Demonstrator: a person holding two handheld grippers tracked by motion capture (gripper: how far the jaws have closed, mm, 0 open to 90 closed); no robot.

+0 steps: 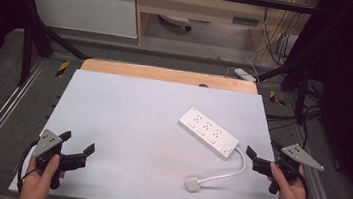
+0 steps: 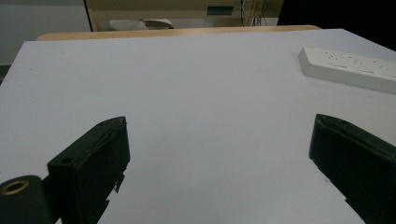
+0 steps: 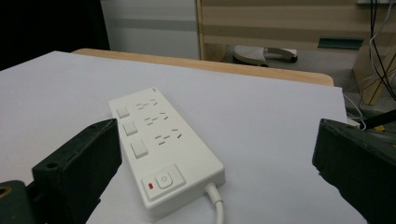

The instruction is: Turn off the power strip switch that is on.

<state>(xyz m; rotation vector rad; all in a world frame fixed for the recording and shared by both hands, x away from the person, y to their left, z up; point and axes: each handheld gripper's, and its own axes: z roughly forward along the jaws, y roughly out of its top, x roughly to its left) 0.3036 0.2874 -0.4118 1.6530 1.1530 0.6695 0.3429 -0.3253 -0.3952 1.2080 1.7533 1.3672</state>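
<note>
Tabletop (image 1: 126, 124) carries one white power strip (image 1: 209, 132), right of centre, w/ three socket groups, three switches, one power button; no legible writing. Left gripper (image 1: 79, 144) and right gripper (image 1: 263, 150): fingers spread, holding nothing.

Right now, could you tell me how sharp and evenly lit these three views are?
High view: table evenly lit, dark surroundings, power strip soft. Left gripper view: near jaws blurred, strip fairly crisp. Right gripper view: strip sharp, jaws blurred; no glare.

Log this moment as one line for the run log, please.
left tongs: open, empty, near-left table corner | right tongs: open, empty, beside power strip | plug: loose on table | nothing grasped
</note>
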